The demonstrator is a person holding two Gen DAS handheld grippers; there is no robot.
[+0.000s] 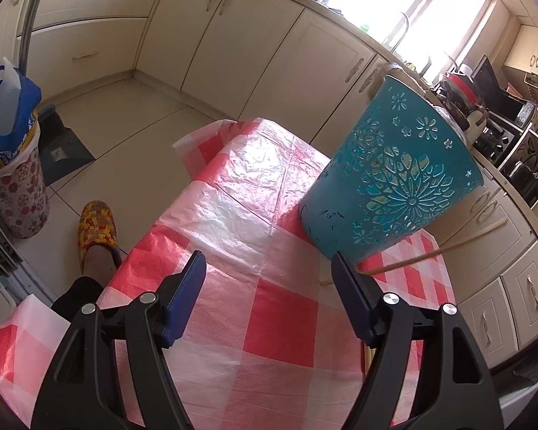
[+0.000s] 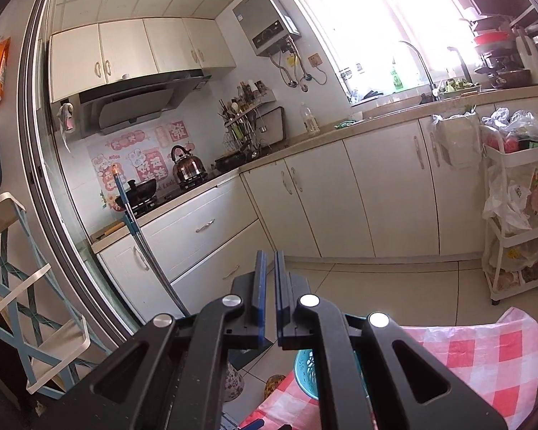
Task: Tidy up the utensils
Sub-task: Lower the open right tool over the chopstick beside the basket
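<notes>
We see the worktop under a red-and-white checked plastic cloth, which overhangs at the far end and on the left side; beyond those edges lies open tiled floor up to the cabinets. The cloth's middle is bare, giving free room ahead of the left hand-held gripper, whose jaws stand well apart with nothing between them. One teal bucket with cut-out flowers sits on the right half of the cloth, near the right edge (what it holds we cannot tell from this angle). We count two wooden sticks: one thin chopstick running past the bucket's base and off over the right edge, and another wooden piece partly hidden under the gripper's right finger. The right hand-held gripper hangs above the worktop, its blue pads brought together on nothing, pointing towards the kitchen cabinets.
</notes>
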